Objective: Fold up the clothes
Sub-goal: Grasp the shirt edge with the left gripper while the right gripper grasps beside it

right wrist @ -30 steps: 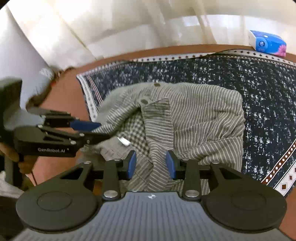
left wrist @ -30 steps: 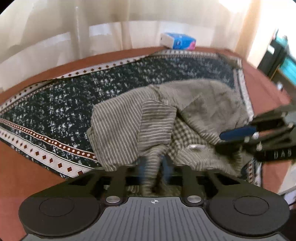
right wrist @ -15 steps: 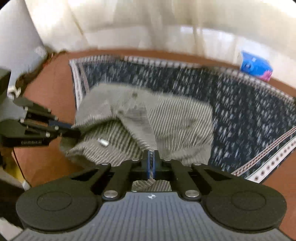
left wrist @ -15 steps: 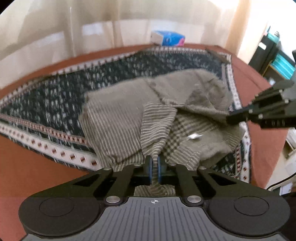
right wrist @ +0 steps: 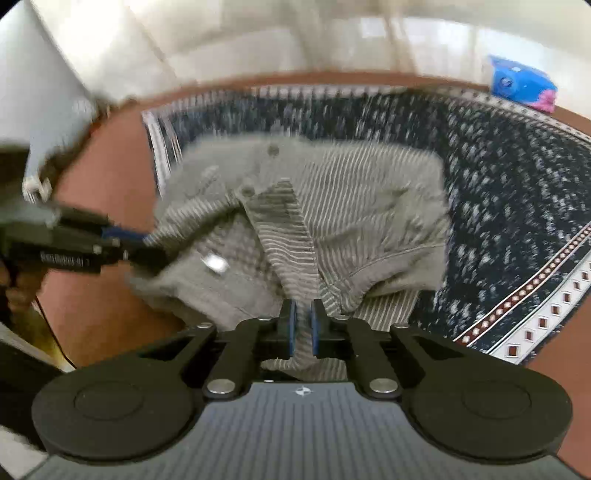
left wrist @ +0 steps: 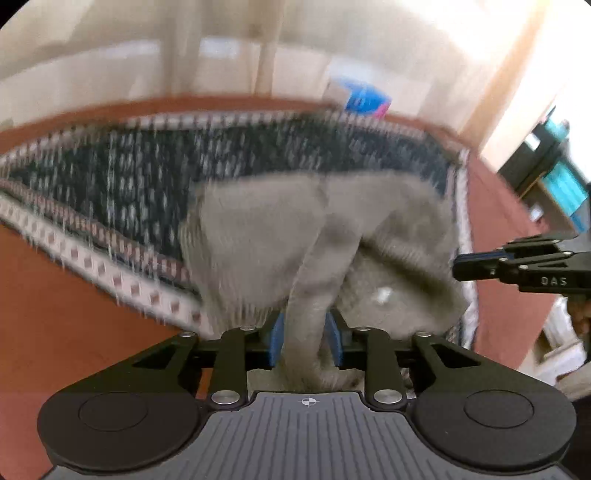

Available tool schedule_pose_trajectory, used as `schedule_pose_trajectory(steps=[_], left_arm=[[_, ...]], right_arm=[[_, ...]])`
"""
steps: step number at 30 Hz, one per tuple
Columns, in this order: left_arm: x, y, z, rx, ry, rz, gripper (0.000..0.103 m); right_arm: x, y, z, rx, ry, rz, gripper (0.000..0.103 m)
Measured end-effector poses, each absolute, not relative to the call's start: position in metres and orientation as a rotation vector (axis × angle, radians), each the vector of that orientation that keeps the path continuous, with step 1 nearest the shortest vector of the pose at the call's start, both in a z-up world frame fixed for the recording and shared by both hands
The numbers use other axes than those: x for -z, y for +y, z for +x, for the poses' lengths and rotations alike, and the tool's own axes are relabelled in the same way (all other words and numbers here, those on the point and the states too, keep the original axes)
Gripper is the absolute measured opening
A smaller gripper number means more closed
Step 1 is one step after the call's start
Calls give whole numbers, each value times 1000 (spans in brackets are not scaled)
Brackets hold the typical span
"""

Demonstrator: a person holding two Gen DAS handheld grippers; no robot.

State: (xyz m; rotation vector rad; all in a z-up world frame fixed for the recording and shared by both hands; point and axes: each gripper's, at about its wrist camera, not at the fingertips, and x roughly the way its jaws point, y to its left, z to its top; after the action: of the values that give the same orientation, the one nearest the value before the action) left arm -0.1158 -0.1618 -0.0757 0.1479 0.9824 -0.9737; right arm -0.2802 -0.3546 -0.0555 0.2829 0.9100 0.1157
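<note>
Left gripper (left wrist: 306, 341): blue pads parting, a bunched fold of the grey striped shirt (left wrist: 266, 236) running up between them; whether the pads still press the cloth cannot be told through the blur. Right gripper (right wrist: 301, 328): pads opening a little from a narrow gap, a thin striped strip of the same shirt (right wrist: 332, 206) caught between them and drawn taut toward the camera. The shirt lies crumpled on a dark patterned cloth (left wrist: 122, 173) with a diamond border, spread over the red-brown bench (left wrist: 55, 295). The lifted fabric fills the foreground of both views and hides the bench just ahead of each gripper.

Left wrist view only: the right gripper (left wrist: 458, 263) entering from the right edge, and dark furniture with teal items at far right. Right wrist view only: the shirt's buttons, its checked inner lining with a white label, and the left gripper (right wrist: 147, 243) at the shirt's left edge. A blue tissue pack (right wrist: 521, 86) sits at the far bench edge before pale curtains (right wrist: 258, 33). Both grippers point steeply downward at the cloth.
</note>
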Motion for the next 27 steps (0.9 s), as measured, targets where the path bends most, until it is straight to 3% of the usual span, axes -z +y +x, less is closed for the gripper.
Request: schedule_pose_trajectory(steps=[6,12,15,19,23,25,27], left_arm=[[72,-204,-102,1088,957,83,44],[115,-230,-90,1068,1057,98,47],[134,-226,-81,1045,1109,35,47],[120,-212,-75,1019,1117,-54,47],[99,-183,-66,917,1018,-114,57],[100,-171,-56,843,1005,-138,57],[106,-169,-48,805,1018,-138,56]], right_arm=[[46,-358,-243,-185,818,389,11],[88,-370,-209,-118,901,492,11],[108,-377,-207,-86,933,575,5],[101,-379,-210,-104,922,569,7],[70,-389,-224,-94,831,553,16],[57,-397,-231,-64,784,526,33],[53,-409,-229,-29,768,509,34]])
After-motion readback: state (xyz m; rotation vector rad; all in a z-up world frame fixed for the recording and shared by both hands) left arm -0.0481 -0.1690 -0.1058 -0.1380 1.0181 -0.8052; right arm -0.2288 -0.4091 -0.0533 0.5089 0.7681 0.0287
